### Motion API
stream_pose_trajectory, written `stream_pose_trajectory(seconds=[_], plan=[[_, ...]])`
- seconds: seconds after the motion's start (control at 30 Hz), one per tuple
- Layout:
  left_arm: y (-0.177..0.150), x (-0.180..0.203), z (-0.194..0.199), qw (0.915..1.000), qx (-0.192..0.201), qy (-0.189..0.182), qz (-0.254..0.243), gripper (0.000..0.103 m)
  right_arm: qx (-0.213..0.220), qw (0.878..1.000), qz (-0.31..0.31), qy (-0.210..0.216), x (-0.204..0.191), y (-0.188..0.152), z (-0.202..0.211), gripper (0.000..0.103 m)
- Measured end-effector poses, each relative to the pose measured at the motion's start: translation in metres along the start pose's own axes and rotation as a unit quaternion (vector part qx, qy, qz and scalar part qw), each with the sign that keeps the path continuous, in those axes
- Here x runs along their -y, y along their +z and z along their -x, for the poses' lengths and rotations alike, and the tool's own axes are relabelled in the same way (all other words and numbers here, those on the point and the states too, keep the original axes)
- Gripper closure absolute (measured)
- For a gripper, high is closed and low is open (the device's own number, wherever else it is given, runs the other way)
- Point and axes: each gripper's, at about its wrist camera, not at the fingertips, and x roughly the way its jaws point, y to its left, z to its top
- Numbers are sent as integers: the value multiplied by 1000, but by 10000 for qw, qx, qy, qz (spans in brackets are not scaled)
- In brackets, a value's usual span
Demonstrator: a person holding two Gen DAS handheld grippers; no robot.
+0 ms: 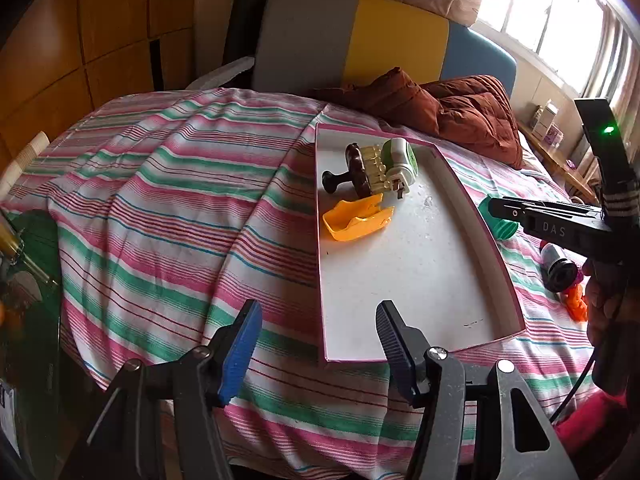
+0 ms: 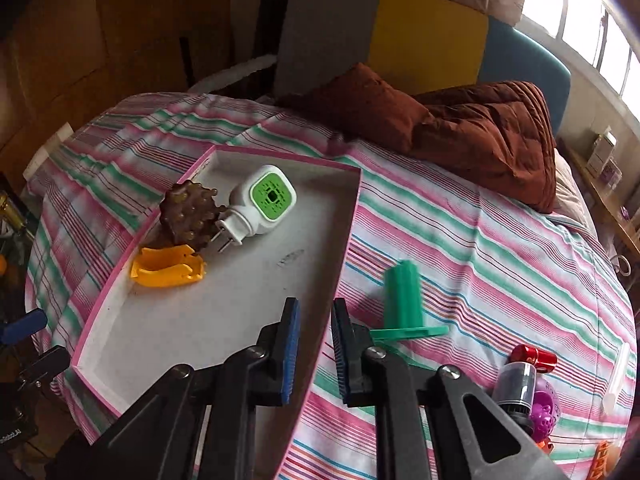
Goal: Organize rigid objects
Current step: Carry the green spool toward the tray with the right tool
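The right tongs [image 2: 316,350] hang nearly closed and empty over the near rim of the shallow pink-edged white cardboard tray [image 2: 344,264]; a green plastic spool [image 2: 404,300] stands just outside it on the striped bed [image 2: 480,240]. The left tongs [image 1: 316,344] gape half-wide, empty, at the tray's near end.

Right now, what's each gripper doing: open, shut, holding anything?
Left gripper: open, nothing between its jaws, over the striped bedsheet.
Right gripper: shut, empty, at the edge of the pink-rimmed white tray.
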Motion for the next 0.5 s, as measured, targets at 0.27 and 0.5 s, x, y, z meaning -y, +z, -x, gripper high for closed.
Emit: stream_pose_trajectory(seconds=[0.27, 0.5], plan=[[2, -2, 1, 10000, 40, -86, 15, 43, -200, 9943, -924, -502, 65, -6, -5, 85], [2, 5, 0, 9999, 9, -148, -60, 43, -461, 9890, -1332, -437, 96, -16, -20, 62]])
